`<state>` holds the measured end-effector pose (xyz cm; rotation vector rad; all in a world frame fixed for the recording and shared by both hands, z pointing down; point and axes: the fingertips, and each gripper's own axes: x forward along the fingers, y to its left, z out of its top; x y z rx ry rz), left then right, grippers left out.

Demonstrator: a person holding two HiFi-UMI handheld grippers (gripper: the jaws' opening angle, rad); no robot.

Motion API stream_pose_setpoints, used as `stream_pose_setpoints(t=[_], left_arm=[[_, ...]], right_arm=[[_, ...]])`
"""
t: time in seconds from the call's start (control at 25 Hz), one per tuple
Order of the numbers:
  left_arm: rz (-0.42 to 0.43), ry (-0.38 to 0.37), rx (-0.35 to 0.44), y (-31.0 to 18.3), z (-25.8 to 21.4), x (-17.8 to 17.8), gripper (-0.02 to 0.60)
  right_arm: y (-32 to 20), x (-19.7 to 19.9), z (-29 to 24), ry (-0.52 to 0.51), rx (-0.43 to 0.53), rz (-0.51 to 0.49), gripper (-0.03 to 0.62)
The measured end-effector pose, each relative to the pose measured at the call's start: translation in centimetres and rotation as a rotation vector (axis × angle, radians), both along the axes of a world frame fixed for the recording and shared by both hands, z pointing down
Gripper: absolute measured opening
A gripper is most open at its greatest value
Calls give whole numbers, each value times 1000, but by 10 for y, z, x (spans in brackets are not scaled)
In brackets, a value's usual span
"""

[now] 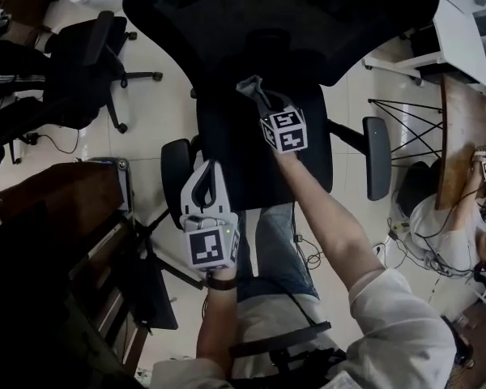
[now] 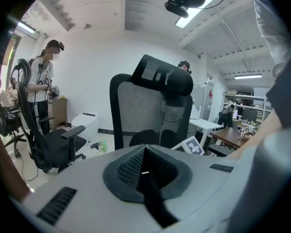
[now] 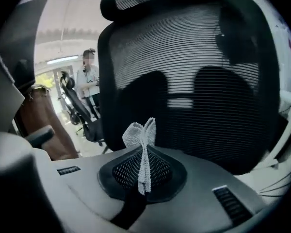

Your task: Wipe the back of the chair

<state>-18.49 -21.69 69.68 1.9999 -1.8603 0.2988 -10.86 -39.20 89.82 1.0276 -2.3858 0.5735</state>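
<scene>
**A:** Chair, where?

**B:** Black mesh office chair (image 1: 283,14), top centre of the head view, seen from behind and above. Its seat runs down to mid-frame, with an armrest (image 1: 176,177) on each side. In the right gripper view the chair's back (image 3: 194,81) fills nearly the whole frame, with the headrest along the top edge.

**A:** Right gripper?

**B:** The right gripper (image 1: 251,86) sits centre frame in the head view, its tip pointing up at the lower part of the chair's back. In its own view the jaws are pressed together on a white mesh cloth (image 3: 141,140), and a tuft of it stands up above the pinch. The cloth is close in front of the mesh back. I cannot tell whether they touch.

**A:** Left gripper?

**B:** The left gripper (image 1: 208,168) is lower and left of centre in the head view, just beside the left-hand armrest. In its own view the jaws (image 2: 144,171) are closed tight with nothing between them. That view shows the chair's back from farther off, mid-frame.

**A:** Surroundings?

**B:** A second dark chair (image 1: 85,63) is at the upper left of the head view and a brown desk (image 1: 462,136) is at the right edge. A standing person (image 2: 41,81) is at the left of the left gripper view.
</scene>
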Motion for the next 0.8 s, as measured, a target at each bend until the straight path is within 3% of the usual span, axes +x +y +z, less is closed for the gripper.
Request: stream_pose_setpoints(t=[0.2,0.32,0.44,0.68,0.76,0.8], left_arm=[[-23,22,-19,7,28,2,12],[1,40,-27,6,40,13,12],[13,41,-33,8,50,20,12],[4,18,-48,24,58,5,12],[-4,14,-41,27,48,-11,12],[-9,16,-33,29,40,-21,12]], right_arm=[[-37,182,40,96,-49,346,18],[-51,213,69,69,-100,454,18],[-58,150,90,46,-105,334,18],[13,-102,86,-73,-93,-150,18],[43,-154,69,-124,-97,-220,19],[53,-165,59,-149,-100,-208,18]])
